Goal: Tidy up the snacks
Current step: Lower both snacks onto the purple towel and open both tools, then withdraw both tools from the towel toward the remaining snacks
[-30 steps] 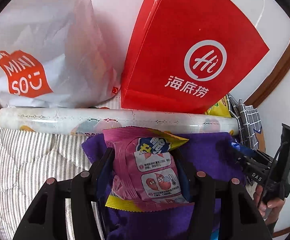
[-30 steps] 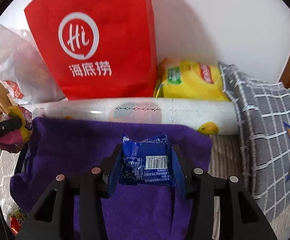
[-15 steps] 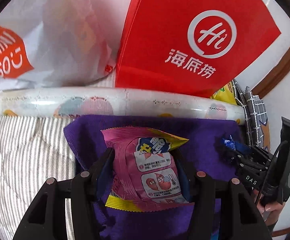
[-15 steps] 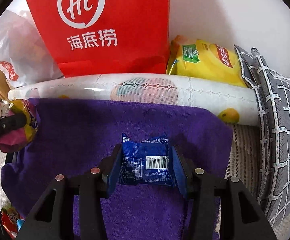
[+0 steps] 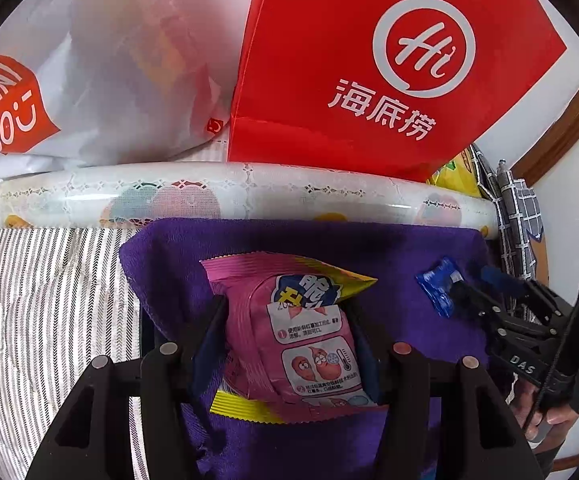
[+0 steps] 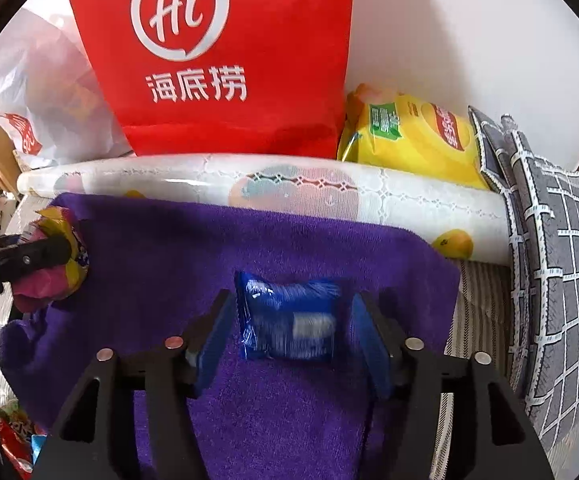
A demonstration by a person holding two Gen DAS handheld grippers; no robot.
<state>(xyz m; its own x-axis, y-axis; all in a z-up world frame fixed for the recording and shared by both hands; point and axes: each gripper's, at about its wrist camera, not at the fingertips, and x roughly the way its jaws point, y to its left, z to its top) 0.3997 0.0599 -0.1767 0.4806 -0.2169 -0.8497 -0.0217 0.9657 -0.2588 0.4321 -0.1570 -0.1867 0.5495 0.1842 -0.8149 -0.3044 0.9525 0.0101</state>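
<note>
My left jaws clench the pink snack packet (image 5: 309, 332) over the purple towel (image 5: 389, 248). My right jaws stand parted, the blurred blue packet (image 6: 293, 320) loose between them. Only the right view shows the yellow chip bag (image 6: 409, 136) at 1 o'clock.

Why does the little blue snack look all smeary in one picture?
Right wrist view: the small blue foil snack packet between the right gripper fingers is motion-blurred, print unreadable. Left wrist view: the pink sweet-potato snack bag in the left gripper stays sharp.
</note>
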